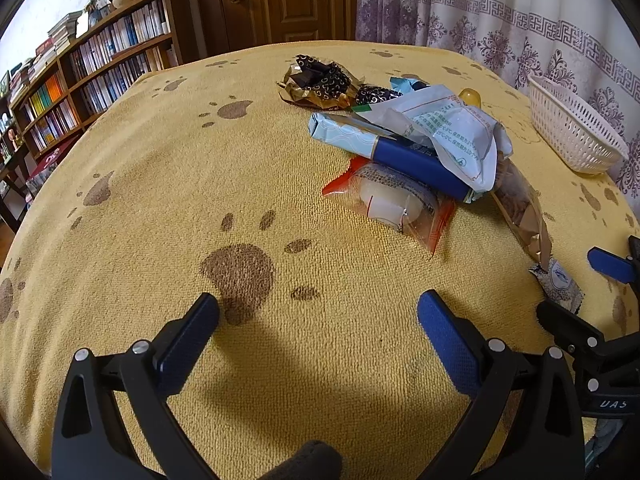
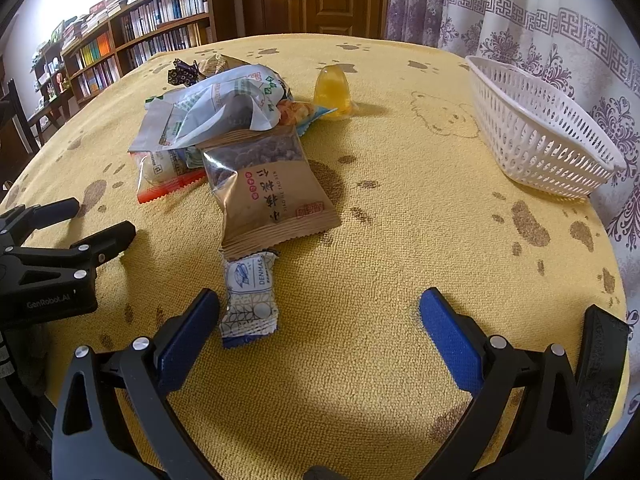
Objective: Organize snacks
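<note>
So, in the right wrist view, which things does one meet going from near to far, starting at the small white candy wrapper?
small white candy wrapper → brown snack packet → crumpled white bag → dark patterned wrappers

Both views were bright and evenly lit by soft daylight filtering through the curtain at the far right. Dark, soft-edged shadows of the tools lay on the yellow surface close to the cameras. Glare showed on the clear wrappers and on the crinkled white bag. Fisheye distortion bowed the surface edge and bookshelf, and black vignetting filled the corners. Focus was sharp at centre and softer towards the rims.
</note>
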A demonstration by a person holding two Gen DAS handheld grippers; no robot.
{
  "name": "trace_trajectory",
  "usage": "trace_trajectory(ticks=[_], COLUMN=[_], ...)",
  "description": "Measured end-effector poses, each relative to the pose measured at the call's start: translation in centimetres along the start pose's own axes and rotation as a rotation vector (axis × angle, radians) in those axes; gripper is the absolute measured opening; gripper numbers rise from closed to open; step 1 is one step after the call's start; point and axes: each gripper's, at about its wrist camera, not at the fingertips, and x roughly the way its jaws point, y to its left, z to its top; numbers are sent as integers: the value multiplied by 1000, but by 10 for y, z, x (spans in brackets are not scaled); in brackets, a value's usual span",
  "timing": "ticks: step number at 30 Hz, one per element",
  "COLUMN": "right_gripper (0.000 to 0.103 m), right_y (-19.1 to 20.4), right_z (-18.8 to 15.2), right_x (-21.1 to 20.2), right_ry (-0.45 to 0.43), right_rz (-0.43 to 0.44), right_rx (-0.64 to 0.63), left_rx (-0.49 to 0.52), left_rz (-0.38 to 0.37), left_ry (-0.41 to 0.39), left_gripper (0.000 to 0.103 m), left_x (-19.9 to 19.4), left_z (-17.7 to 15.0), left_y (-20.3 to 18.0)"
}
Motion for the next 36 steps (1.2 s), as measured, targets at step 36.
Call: trace_trajectory(ticks=[36], right_gripper=[101], right_y=[5], right_z=[-6], right_x=[-4], right_ry=[-19], right_rz=[18], right_rx=[-30], left_rx=[-3], left_rz=[4], left_ry=[0], left_gripper=[98], left_x=[-1], left_z=[-2], left_y=[3])
